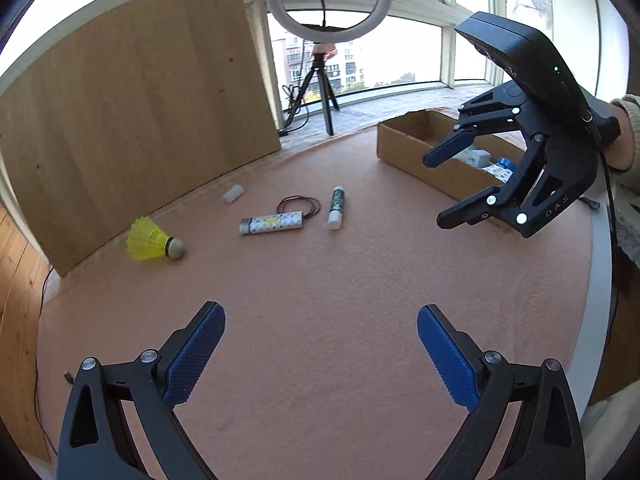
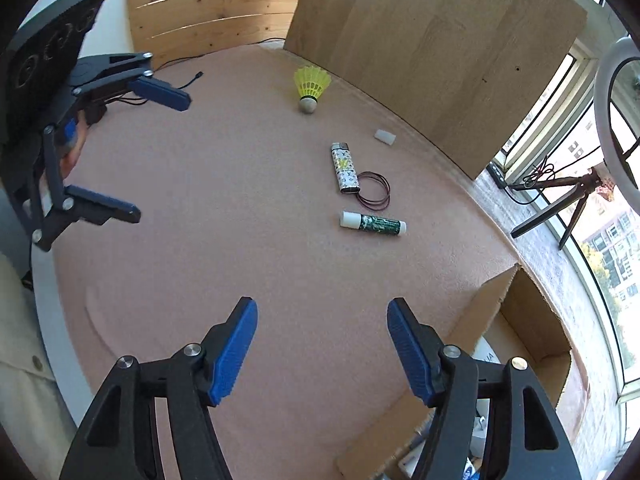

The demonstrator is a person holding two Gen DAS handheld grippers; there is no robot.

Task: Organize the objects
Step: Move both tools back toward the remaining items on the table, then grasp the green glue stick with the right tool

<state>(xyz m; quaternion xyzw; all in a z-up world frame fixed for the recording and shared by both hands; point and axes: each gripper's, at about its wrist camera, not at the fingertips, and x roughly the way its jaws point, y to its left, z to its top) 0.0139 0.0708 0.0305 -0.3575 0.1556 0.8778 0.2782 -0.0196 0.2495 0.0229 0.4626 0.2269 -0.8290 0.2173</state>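
- While five small items lie loose on the pink felt-like table cover, the sorting is judged partly done: the cardboard box already holds several things, too hidden to name
- Left to collect: a yellow shuttlecock with a ribbed plastic skirt and rounded cork tip, lying on its side near the upright wooden board
- Near the centre, a flat patterned lighter with a metal cap at one end; a thin dark hair tie in loose loops touches its other end
- Just beside these, a cylindrical glue stick, green label, white cap
- Closer to the board, a small white translucent cap-like piece; what it is cannot be told
- Left gripper: jaws spread wide, ribbed blue pads bare, nothing between them, well short of the items
- Right gripper: jaws apart and empty, poised at the box's near edge; seen from the left wrist it hangs over the box
- Beyond the table, a ring light on a tripod stands at the window
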